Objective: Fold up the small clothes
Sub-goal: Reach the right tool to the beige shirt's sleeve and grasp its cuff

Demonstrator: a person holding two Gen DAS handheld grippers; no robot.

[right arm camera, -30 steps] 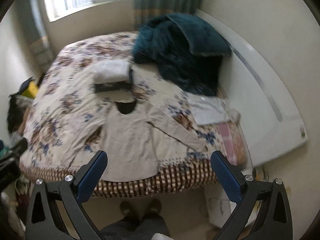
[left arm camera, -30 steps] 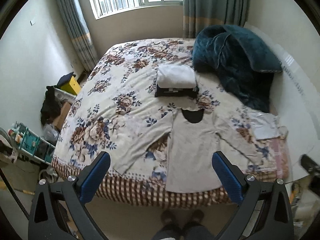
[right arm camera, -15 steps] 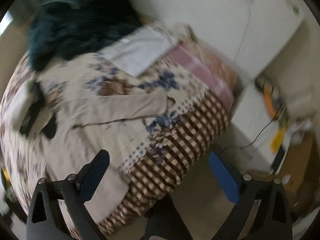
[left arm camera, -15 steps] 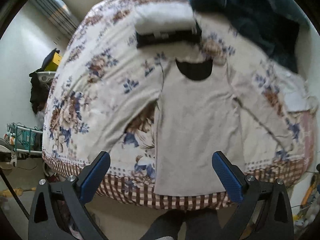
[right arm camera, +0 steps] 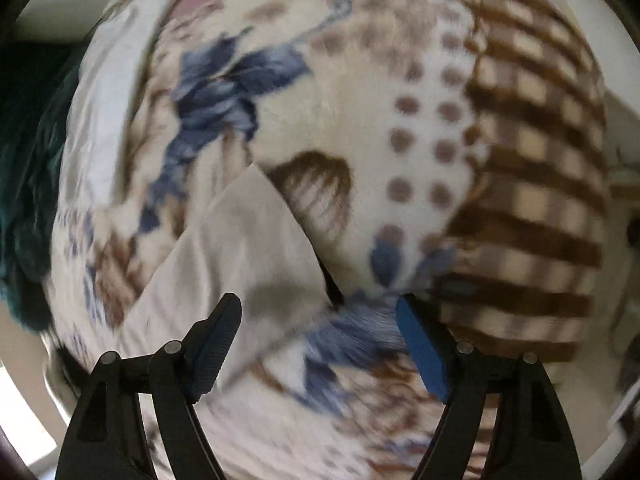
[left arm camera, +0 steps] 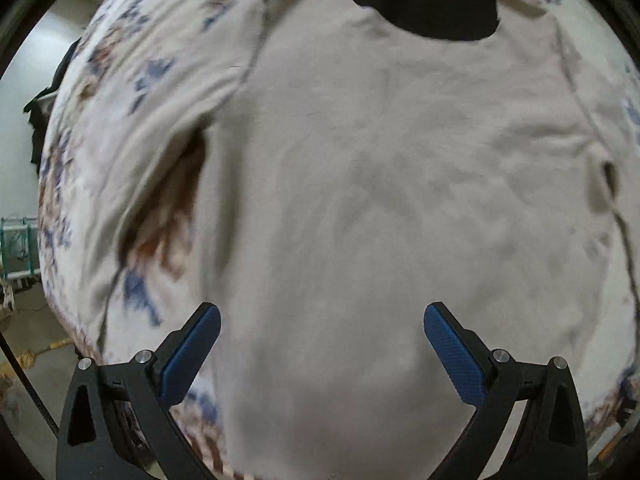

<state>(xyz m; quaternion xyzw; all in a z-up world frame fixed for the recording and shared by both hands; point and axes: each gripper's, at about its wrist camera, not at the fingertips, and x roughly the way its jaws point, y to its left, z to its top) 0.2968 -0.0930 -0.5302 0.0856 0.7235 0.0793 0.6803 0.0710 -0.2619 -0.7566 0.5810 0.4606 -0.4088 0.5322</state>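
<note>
Bedroom setting: a bed with a flowered blanket (right arm camera: 400,128) carries the work; a beige long-sleeved shirt (left arm camera: 380,200) lies spread flat on that blanket, and every place below is given relative to the shirt.

Left gripper (left arm camera: 322,346): jaws wide apart and holding nothing; it hangs close above the lower body of the shirt, with the hem just under and behind the fingertips; the dark neck opening (left arm camera: 420,8) lies straight ahead at the far end; the long axis of the shirt body therefore runs directly away from these jaws.

Right gripper (right arm camera: 318,338): jaws also wide and holding nothing; the sleeve end (right arm camera: 240,248) lies just ahead of them, toward the left finger, with its cuff edge slanting across the gap; beyond the cuff there is only blanket, first dots and then a brown check border (right arm camera: 532,200); contact with the cloth cannot be confirmed because of blur.

Judgement: the right gripper is nearer a graspable edge; the sleeve is the probable first pick, to be carried inward across the shirt body; the jaws should close across the cuff, not along it.
</note>
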